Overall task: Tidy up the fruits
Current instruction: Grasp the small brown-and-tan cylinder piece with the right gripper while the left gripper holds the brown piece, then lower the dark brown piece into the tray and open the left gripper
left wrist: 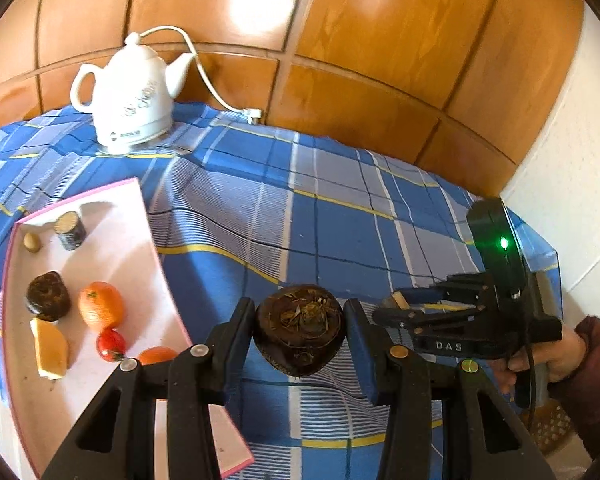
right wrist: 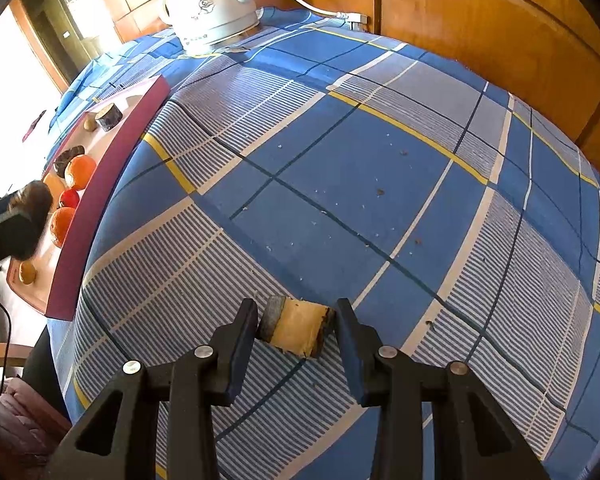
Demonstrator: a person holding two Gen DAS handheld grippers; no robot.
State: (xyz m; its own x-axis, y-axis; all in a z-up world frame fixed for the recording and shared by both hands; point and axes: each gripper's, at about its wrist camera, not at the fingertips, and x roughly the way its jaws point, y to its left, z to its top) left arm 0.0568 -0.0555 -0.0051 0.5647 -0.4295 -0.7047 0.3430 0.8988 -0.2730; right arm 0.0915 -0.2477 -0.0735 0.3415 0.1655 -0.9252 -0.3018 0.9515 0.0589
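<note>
My left gripper [left wrist: 300, 330] is shut on a dark brown round fruit [left wrist: 300, 328] and holds it above the checked cloth, right of the pink-rimmed tray [left wrist: 140, 264]. The tray holds an orange [left wrist: 101, 305], a red fruit [left wrist: 110, 345], a yellow wedge [left wrist: 49, 348], a dark brown fruit [left wrist: 47, 296], a cut cane piece [left wrist: 70, 229] and a small nut [left wrist: 32, 242]. My right gripper [right wrist: 296, 328] is shut on a cut piece with a yellow face [right wrist: 296, 330], low over the cloth. It also shows in the left wrist view [left wrist: 396, 306].
A white kettle [left wrist: 134, 94] with its cord stands at the back of the table against wood panelling. The blue checked cloth [right wrist: 340, 168] carries small crumbs. The tray also shows in the right wrist view [right wrist: 112, 168], at the left. A white wall is on the right.
</note>
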